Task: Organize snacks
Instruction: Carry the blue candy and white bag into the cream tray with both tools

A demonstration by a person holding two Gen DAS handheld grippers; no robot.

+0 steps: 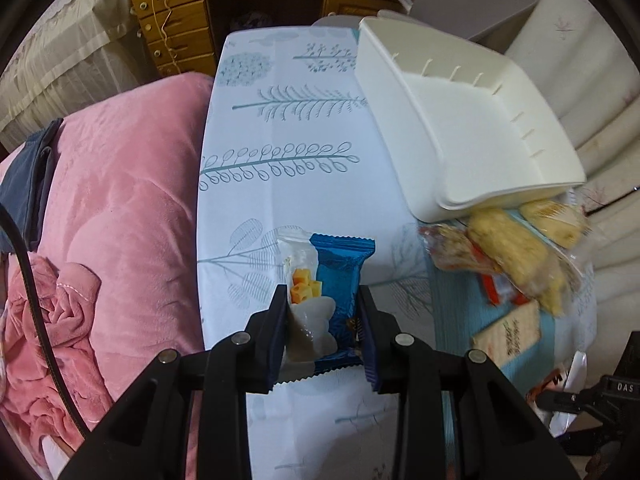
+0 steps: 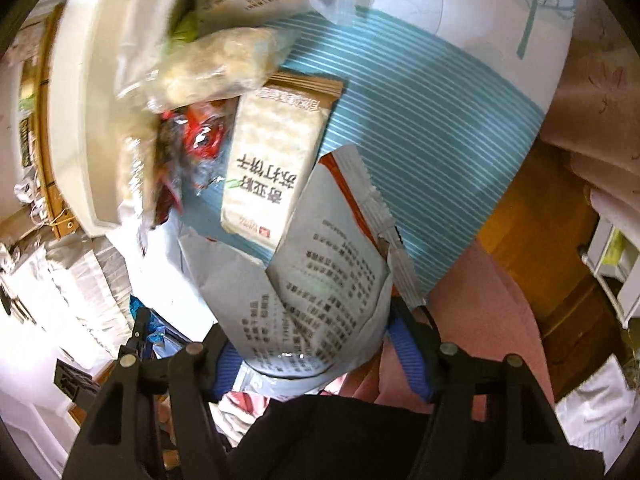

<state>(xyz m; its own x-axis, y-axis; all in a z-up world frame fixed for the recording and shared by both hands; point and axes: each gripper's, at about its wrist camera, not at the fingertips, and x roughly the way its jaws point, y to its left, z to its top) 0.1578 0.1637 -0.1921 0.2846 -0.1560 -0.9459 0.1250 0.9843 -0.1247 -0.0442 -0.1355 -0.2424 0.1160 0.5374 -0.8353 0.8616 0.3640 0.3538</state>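
My left gripper (image 1: 322, 312) is shut on a blue-and-white snack packet (image 1: 336, 276) with cheese cubes printed on it, held above the leaf-patterned tablecloth (image 1: 280, 140). A white bin (image 1: 460, 120) stands at the right rear, its near edge over a pile of snacks. My right gripper (image 2: 316, 320) is shut on a white packet (image 2: 320, 280) covered in printed text, creased between the blue pads (image 2: 404, 344). Beyond it lie a beige cracker pack (image 2: 272, 168), a red-wrapped snack (image 2: 200, 140) and a clear bag of pale rice crackers (image 2: 216, 68).
The snacks lie on a teal striped mat (image 2: 420, 140) beside the white bin (image 2: 80, 100). A pink blanket (image 1: 120, 200) borders the table's left side. Wooden drawers (image 1: 180, 20) stand behind. A wooden floor (image 2: 540, 240) shows past the table edge.
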